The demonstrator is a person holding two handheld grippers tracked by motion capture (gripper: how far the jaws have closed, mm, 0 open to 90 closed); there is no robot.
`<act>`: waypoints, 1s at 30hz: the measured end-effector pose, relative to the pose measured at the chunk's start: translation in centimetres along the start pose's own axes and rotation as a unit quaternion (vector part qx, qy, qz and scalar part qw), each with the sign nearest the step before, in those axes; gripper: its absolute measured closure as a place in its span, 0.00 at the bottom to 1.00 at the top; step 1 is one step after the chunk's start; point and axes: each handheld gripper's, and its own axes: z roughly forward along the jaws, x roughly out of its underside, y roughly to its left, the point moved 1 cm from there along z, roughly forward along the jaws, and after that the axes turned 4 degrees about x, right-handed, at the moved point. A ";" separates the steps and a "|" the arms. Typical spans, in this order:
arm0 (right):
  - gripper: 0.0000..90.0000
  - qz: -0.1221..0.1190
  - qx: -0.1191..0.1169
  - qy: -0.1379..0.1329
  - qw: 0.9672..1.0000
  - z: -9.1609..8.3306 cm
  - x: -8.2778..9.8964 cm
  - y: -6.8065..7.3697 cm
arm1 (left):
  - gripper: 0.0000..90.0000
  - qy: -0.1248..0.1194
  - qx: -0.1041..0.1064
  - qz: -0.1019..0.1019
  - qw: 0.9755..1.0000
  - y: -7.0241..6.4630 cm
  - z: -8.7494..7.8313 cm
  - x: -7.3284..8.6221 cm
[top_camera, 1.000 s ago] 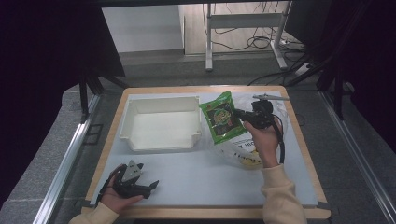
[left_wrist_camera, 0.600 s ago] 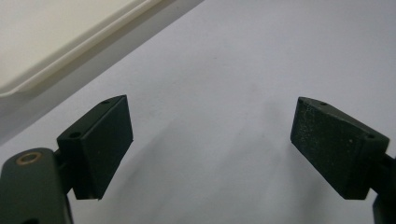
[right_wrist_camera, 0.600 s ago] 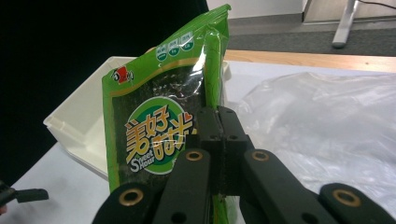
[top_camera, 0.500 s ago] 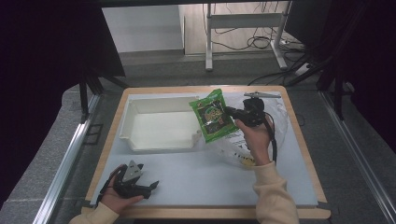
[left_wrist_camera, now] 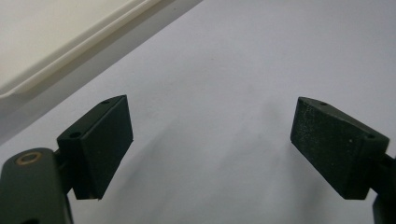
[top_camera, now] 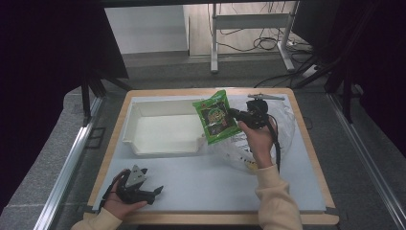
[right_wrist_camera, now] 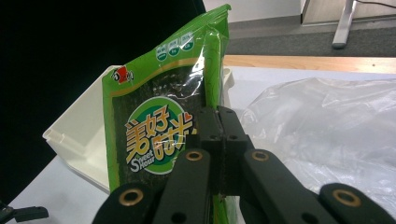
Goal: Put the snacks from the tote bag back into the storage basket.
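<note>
The right gripper [top_camera: 235, 115] has its fingers clamped tight on the edge of a green plastic snack packet [top_camera: 216, 116], holding it up in the air over the right end of the white rectangular plastic tray [top_camera: 143, 146]. Crumpled clear plastic bag [top_camera: 282, 120] lies on the table [top_camera: 206, 182] just beside it. Left gripper [top_camera: 155, 190] rests down at the near-left corner, fingers spread wide, nothing between them.

Glossy green plastic packet [right_wrist_camera: 159, 116]

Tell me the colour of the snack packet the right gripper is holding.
Bright green snack packet with a dark window and orange lettering, clearest in the right gripper view.
</note>
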 end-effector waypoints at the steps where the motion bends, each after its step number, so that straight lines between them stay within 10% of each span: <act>1: 1.00 0.000 0.000 -0.001 1.000 0.1 0.0 0.1 | 0.14 -0.001 0.001 -0.001 1.000 0.0 0.0 0.0; 30: 1.00 -0.010 -0.029 0.013 0.999 4.4 -1.0 4.5 | 0.14 -0.011 0.005 -0.006 1.000 0.2 -0.4 0.0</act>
